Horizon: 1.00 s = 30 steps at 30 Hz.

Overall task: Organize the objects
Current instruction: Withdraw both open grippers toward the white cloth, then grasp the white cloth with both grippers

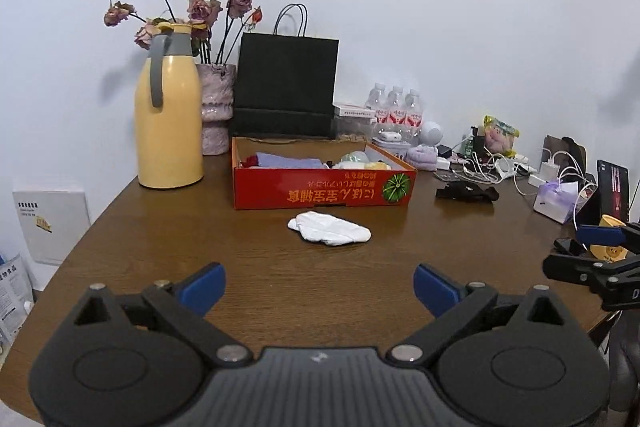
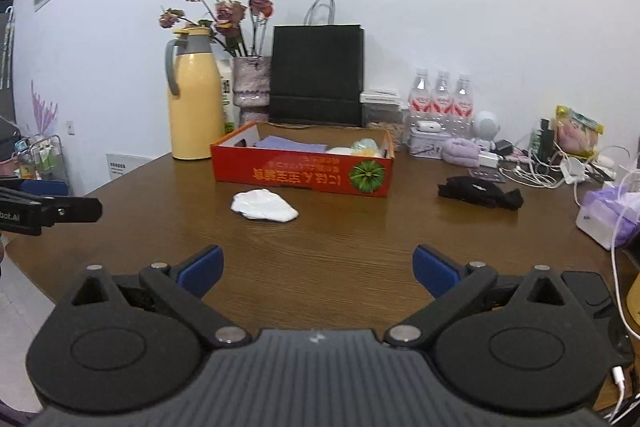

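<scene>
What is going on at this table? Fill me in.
A person holds two grippers over a wooden table, tidying loose items. The left gripper and right gripper are both open and hold nothing. A white sock lies just in front of the red box, which already holds folded items. A black sock lies off to the right, near a tangle of cables. Neither sock is being touched.

White sock (image 2: 264,205) before red box (image 2: 302,175)

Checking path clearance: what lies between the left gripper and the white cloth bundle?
Only bare brown wooden table separates the open left gripper from the white cloth bundle, per the left wrist view.
</scene>
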{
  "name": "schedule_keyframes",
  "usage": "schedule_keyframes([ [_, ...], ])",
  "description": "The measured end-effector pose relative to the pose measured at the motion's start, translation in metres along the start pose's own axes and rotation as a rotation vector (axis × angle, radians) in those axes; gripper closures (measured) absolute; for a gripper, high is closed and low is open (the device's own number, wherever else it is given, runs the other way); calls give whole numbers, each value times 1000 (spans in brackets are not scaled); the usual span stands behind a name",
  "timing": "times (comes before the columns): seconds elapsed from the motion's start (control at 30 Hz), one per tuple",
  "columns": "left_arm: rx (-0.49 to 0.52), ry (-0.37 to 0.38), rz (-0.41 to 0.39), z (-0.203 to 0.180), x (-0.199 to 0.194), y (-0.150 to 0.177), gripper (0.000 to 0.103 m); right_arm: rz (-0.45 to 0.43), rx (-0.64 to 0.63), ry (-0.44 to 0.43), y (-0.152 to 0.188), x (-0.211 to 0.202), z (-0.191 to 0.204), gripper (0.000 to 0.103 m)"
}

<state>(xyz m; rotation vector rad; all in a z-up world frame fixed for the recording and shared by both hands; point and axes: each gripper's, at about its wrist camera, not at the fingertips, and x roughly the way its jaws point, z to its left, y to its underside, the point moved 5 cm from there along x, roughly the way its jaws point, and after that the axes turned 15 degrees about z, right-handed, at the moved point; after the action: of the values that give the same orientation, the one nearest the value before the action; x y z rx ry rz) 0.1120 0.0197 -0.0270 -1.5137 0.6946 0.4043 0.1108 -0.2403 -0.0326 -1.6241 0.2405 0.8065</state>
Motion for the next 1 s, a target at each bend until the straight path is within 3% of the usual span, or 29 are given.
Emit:
schedule_keyframes([
  [0.23,-2,-17,54,3,26,2,2,16,-40,-18,3,17,16,0],
  [0.4,13,-3,73,10,66,-19,4,61,-17,-37,-12,58,12,2],
  [0.53,59,26,75,16,120,-57,10,78,-7,-84,-42,107,8,17],
  [0.57,64,15,89,19,135,-67,11,94,-2,-91,-50,124,9,25],
  [0.67,75,-55,150,27,187,-89,20,157,4,-83,-69,174,10,33],
  [0.73,88,-49,178,29,214,-98,21,197,6,-60,-78,202,11,40],
  [0.83,64,6,222,30,238,-103,35,239,44,-110,-87,233,14,43],
  [0.9,68,36,254,28,249,-100,61,260,56,-128,-89,247,17,50],
  [0.97,77,66,236,24,250,-98,72,270,52,-123,-88,257,21,62],
  [1.0,95,66,227,22,249,-98,77,255,49,-125,-87,259,23,64],
])
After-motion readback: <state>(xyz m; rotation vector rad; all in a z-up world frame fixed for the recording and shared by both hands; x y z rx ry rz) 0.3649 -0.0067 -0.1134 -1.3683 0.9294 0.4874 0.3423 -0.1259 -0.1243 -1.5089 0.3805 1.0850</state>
